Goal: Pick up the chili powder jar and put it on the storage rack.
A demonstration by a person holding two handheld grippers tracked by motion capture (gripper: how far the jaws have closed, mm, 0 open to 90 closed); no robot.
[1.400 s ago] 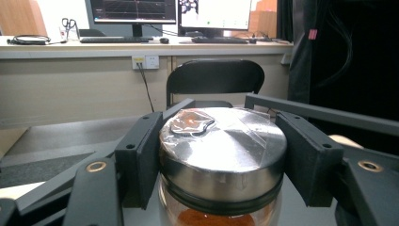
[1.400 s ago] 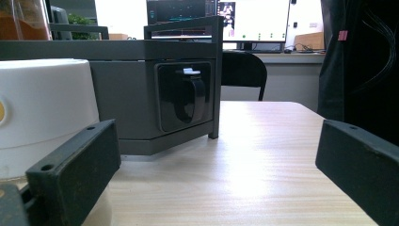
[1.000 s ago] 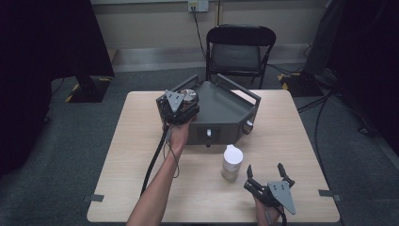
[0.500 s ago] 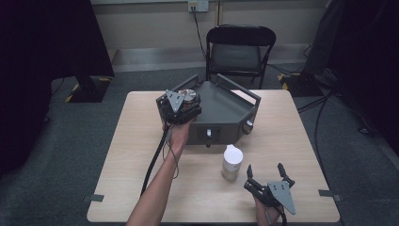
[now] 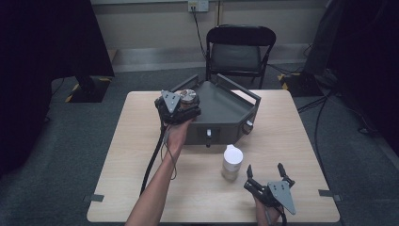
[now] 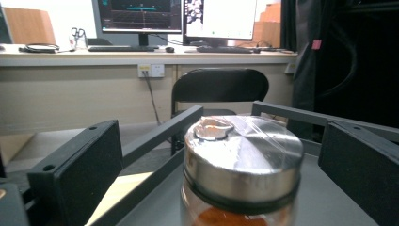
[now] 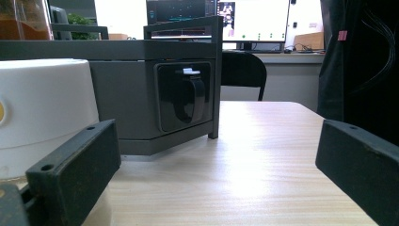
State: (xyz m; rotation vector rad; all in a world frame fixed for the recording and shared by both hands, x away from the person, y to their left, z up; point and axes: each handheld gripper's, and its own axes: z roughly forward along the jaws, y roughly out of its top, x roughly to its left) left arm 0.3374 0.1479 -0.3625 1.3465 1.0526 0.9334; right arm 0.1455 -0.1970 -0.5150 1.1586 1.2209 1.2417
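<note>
Fingers of the left gripper (image 5: pixel 184 104) stand wide on either side of the upright steel-lidded jar (image 6: pixel 241 162) over the grey tray (image 5: pixel 226 110); the right gripper (image 5: pixel 266 176), also wide, rests near the white-capped jar (image 5: pixel 232 161).

Two grippers: the left gripper (image 5: pixel 181 104) at upper middle of the high view, the right gripper (image 5: pixel 268 178) at lower right. Two jars: one steel-lidded jar (image 6: pixel 241 165) with orange contents, one white-capped jar (image 5: pixel 232 162) at centre. One grey tray (image 5: pixel 226 110), one tabletop (image 5: pixel 291 136), one folding chair (image 5: pixel 241 47) at top.
</note>
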